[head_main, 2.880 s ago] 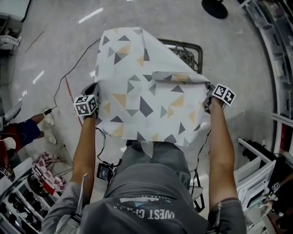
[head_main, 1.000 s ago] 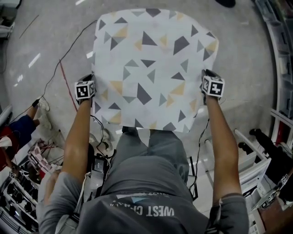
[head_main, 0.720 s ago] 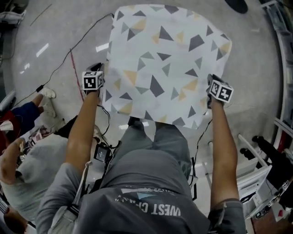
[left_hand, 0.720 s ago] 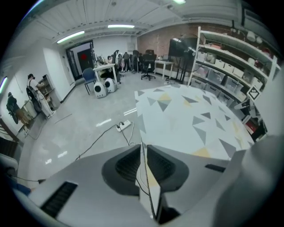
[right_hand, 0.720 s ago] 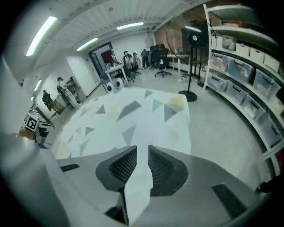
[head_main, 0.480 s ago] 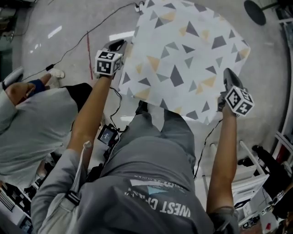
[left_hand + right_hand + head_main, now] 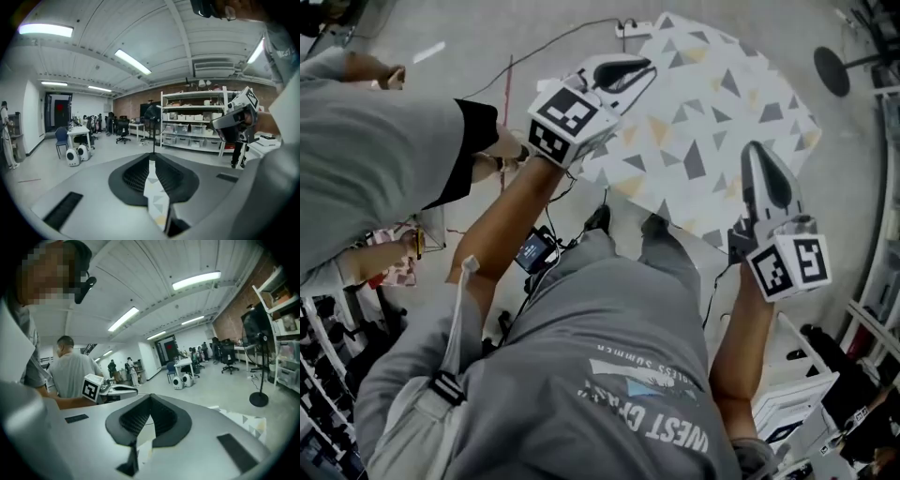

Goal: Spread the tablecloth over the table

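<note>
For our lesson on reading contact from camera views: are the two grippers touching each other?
Apart. The head view shows the left gripper and right gripper well separated, with tablecloth visible between them.

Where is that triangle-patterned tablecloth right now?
In the head view the tablecloth lies spread flat at the upper right, under and between the left tongs and the right tongs, with a black round stand base on the floor beside it.
</note>
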{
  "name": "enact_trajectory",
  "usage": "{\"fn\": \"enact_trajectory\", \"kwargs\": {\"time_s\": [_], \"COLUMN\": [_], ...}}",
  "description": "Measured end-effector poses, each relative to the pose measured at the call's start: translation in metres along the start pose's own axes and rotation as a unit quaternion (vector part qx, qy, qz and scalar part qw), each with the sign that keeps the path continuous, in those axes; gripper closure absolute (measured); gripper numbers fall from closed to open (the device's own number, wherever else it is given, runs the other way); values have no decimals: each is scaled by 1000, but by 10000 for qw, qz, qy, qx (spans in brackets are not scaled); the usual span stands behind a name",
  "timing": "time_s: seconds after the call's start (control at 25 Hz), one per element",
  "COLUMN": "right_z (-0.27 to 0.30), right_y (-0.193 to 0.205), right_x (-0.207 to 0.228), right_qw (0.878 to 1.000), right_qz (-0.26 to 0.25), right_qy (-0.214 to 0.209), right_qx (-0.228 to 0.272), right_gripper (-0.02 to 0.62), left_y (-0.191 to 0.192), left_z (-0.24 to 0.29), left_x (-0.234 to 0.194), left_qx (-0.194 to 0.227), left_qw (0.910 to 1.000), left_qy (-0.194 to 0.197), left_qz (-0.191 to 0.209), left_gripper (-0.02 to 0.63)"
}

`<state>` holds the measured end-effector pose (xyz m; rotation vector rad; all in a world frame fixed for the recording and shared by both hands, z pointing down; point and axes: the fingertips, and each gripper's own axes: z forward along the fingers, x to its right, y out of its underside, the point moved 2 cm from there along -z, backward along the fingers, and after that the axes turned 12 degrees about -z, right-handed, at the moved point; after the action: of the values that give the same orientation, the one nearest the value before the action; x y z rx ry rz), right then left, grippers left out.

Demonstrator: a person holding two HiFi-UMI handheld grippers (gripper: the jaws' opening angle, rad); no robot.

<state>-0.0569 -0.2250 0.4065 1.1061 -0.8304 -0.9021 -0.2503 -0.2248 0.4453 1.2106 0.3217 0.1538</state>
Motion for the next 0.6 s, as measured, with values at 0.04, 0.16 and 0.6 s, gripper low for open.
{"fn": "enact_trajectory", "kwargs": {"time_s": [0.04,0.16,0.6], "right_z": [-3,-18,-80], "right_y": [-12,-47,-121], "right_x": [-14,-47,-122], "right_qw": [9999,9988,9943], "right_qz": [-126,-385,-861], "right_qy": [-86,-239,-65], "right_qx": [38,181,625], "right_gripper": [586,586,587], "left_y": [-12,-43,-95], "left_z": [-9,-36,-136], "left_x": [12,51,136], "left_qx": [97,328,1081], "left_qw": [9998,9979,9849], "left_qy": [133,512,1197], "left_qz": [67,239,628], "left_gripper": [569,569,569]}}
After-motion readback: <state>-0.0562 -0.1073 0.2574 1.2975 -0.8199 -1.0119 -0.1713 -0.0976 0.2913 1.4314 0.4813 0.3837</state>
